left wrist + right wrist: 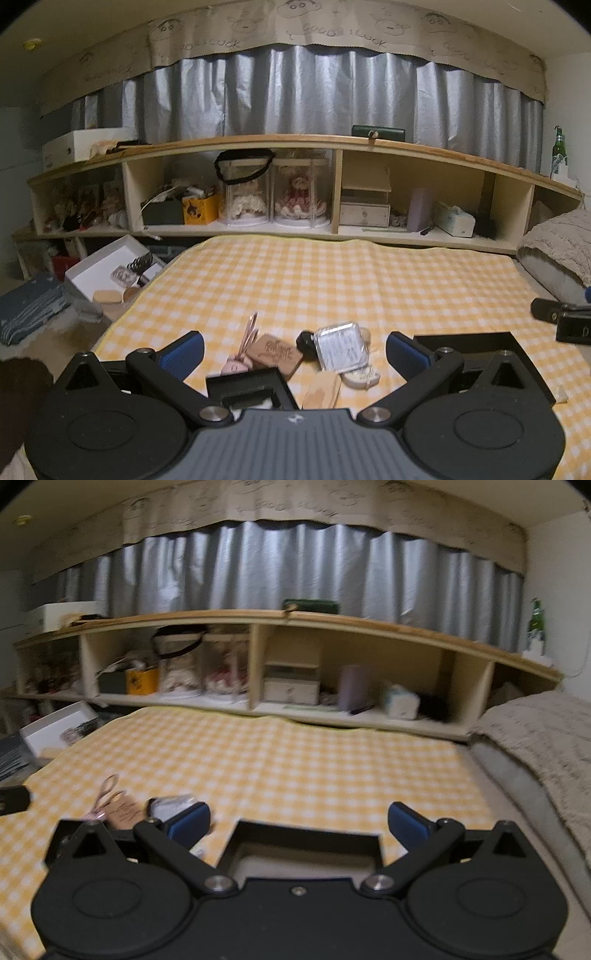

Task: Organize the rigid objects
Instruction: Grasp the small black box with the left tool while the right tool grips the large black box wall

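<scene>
Left tongs (295, 354) spread wide, empty, hovering over a small pile on the yellow checked cloth (332, 280): clear square case (341, 345), carved wooden tag (275, 354), pink scissors (248, 338). Right tongs (297, 823) also wide apart, empty. Case likely light, stiff, slick; best gripped across opposite edges. White box (107, 264) sits off the cloth's left edge; shelf (280, 142) and grey curtain (295, 96) behind

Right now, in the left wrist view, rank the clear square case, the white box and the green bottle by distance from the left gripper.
1. Clear square case: on the checked cloth, just ahead of the left gripper.
2. White box: off the cloth's left edge.
3. Green bottle: far right, on the shelf top.
</scene>
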The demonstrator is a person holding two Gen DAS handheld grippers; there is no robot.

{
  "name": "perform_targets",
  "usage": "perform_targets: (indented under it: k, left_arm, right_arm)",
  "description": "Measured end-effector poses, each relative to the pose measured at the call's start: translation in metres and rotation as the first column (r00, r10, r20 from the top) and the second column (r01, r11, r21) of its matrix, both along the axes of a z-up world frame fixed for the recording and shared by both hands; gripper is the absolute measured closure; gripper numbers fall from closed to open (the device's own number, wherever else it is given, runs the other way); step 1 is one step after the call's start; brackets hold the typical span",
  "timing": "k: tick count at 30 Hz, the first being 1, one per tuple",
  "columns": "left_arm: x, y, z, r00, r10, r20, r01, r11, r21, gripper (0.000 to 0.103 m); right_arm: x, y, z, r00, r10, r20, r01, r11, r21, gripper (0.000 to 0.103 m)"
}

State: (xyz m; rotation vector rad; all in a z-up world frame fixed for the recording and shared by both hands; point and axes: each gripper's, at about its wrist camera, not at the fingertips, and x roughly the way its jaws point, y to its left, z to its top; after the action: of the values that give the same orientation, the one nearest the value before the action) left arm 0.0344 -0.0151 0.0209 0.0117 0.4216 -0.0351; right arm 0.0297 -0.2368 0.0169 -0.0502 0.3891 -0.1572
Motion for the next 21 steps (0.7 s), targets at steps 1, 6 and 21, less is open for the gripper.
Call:
perform_targets:
  k: [1,6,21]
  left_arm:
    - [0.005,-0.001,0.002,1.000,0.000,0.006,0.000,1.000,0.008,0.000]
    - [0.028,-0.006,0.010,1.000,-0.002,0.024,0.001,0.999,0.052,0.000]
    - [0.127,0.003,-0.007,0.995,0.069,-0.067,-0.063,0.994,0.086,0.000]
  right_arm:
    - [0.003,-0.005,0.002,1.000,-0.019,0.007,0.019,1.000,-0.003,0.000]
    - [0.024,-0.038,0.003,0.994,-0.104,-0.015,0.104,0.994,0.042,0.000]
    - [0.077,-0.112,-0.061,0.918,-0.129,-0.375,0.160,0.986,0.052,0.027]
